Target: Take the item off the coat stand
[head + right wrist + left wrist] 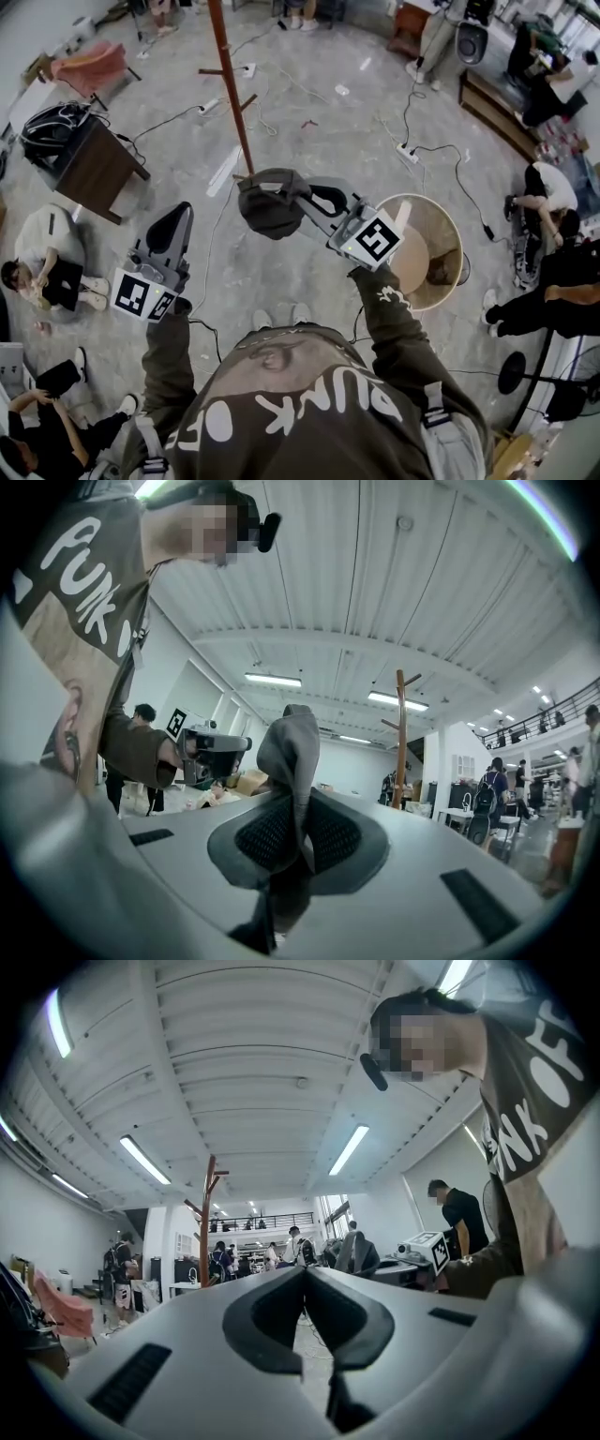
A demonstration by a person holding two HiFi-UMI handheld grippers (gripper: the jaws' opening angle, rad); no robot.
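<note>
A dark grey cap (267, 204) hangs in the air in front of me, clear of the brown wooden coat stand (231, 89), which stands a little beyond it. My right gripper (296, 202) is shut on the cap. In the right gripper view its grey cloth (291, 742) rises pinched between the jaws, with the stand (401, 738) farther off to the right. My left gripper (171, 234) is held lower on the left, shut with nothing in it; its jaws meet in the left gripper view (305, 1274), where the stand (206, 1227) shows at the back left.
A round wooden tub (446, 223) stands on the floor just right of my right arm. A dark table (94, 169) carrying a black backpack (52, 127) is at the left. People sit on the floor at both sides. Cables and a power strip (407, 153) lie on the floor.
</note>
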